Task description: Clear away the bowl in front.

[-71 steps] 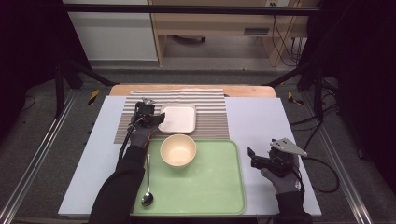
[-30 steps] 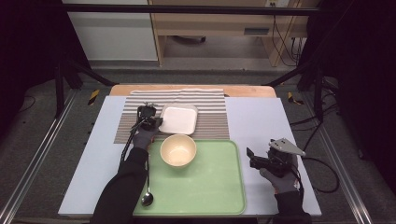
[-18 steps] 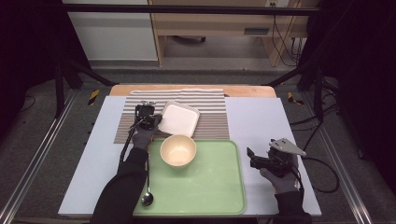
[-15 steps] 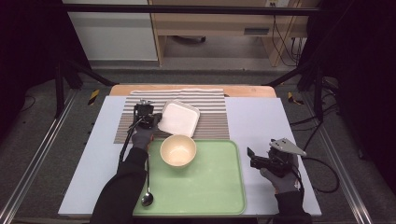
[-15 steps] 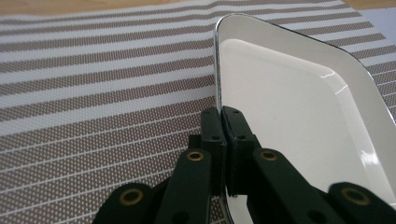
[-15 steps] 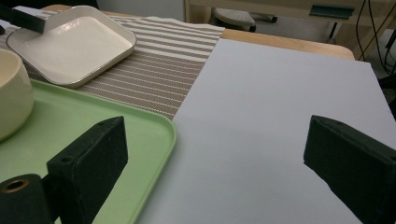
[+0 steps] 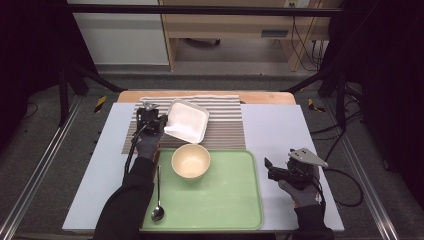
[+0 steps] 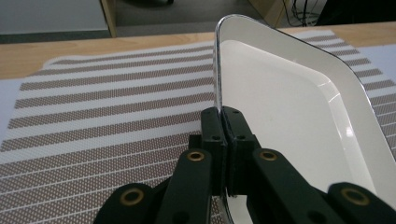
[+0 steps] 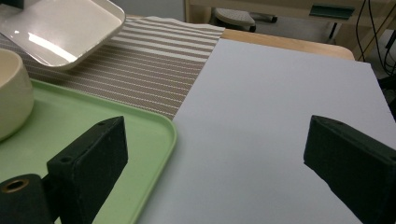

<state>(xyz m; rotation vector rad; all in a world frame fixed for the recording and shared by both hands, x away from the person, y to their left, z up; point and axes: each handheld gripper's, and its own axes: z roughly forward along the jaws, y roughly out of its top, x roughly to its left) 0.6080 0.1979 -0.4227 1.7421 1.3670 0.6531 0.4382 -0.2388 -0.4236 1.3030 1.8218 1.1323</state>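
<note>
— Left claw (image 8: 223,135) is clamped on the dish's (image 7: 186,120) near-left rim; its jaws have just been closing there.

— What changed?

— A second ago the dish lay flat on the striped mat (image 7: 225,122). Now it's tilted and clear of the mat, so the lift looks underway.

— Which way does it point?

— Nearly square; it runs from the claw toward the desk's (image 7: 280,125) far right.

— Right claw (image 7: 266,168)?

— Open, empty, right of the tray (image 7: 225,200).

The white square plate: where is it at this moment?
High view: white square plate tilts above the striped mat, its left rim pinched by the left gripper, behind the cream bowl.
</note>
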